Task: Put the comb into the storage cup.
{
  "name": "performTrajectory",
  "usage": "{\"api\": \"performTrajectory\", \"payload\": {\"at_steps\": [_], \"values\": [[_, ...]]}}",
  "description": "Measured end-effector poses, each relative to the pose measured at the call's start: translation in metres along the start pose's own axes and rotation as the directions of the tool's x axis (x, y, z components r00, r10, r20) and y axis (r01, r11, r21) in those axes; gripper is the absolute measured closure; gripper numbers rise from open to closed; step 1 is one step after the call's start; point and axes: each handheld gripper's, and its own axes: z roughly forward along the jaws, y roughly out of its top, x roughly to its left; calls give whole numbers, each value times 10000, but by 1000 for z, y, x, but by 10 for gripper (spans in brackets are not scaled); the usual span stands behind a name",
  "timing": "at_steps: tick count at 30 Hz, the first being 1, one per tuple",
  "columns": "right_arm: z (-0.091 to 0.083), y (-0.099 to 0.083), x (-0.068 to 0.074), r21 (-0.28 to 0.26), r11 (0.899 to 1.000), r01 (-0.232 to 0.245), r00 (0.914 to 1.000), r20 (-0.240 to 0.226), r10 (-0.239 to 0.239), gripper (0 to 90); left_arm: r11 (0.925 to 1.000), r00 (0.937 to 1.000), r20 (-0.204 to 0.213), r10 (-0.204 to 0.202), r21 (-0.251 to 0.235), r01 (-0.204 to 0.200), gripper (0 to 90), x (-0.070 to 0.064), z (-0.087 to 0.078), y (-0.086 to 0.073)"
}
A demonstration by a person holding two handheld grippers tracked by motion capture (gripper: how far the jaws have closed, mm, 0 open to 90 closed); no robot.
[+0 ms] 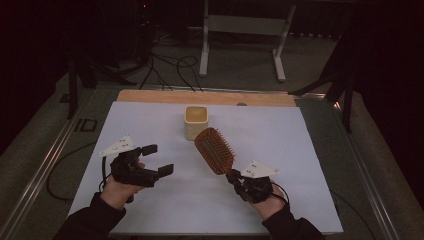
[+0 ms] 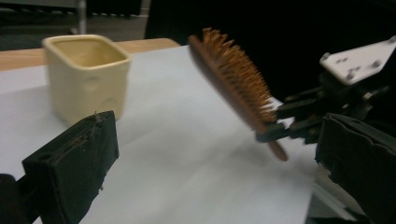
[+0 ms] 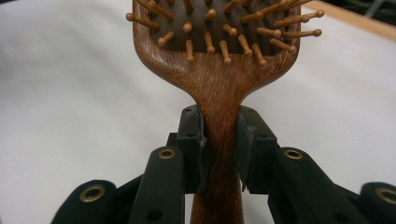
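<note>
Right gripper view: right claw is clamped on the wooden hairbrush at its neck, frame centre; rigid, light, smooth handle likely slippery, so grip near the head. Left claw gapes empty.

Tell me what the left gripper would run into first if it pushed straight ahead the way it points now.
Probably the hairbrush held by the right gripper. The open left gripper points across the white sheet toward it; the cream cup sits off to one side. Depth is unclear, so it might pass just short.
</note>
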Motion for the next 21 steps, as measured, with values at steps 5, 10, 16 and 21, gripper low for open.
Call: {"api": "performTrajectory", "payload": {"at_steps": [5, 10, 16, 21], "values": [[-1, 0, -1, -83, 9999, 58, 10000, 77, -58, 734, 9979, 9973, 386, -631, 143, 626, 0, -4, 16, 11], [-1, 1, 0, -56, 10000, 41, 10000, 22, -41, 734, 9951, 9944, 418, -973, 230, 964, 1, -7, 30, 19], [-2, 1, 0, -89, 9999, 74, 9999, 76, -73, 734, 9905, 9904, 268, -1356, 247, 1350, 0, -5, 48, 22], [-1, 1, 0, -5, 10000, 52, 10000, 34, -52, 733, 9838, 9835, 267, -1787, 212, 1782, 1, -4, 64, 21]]}}
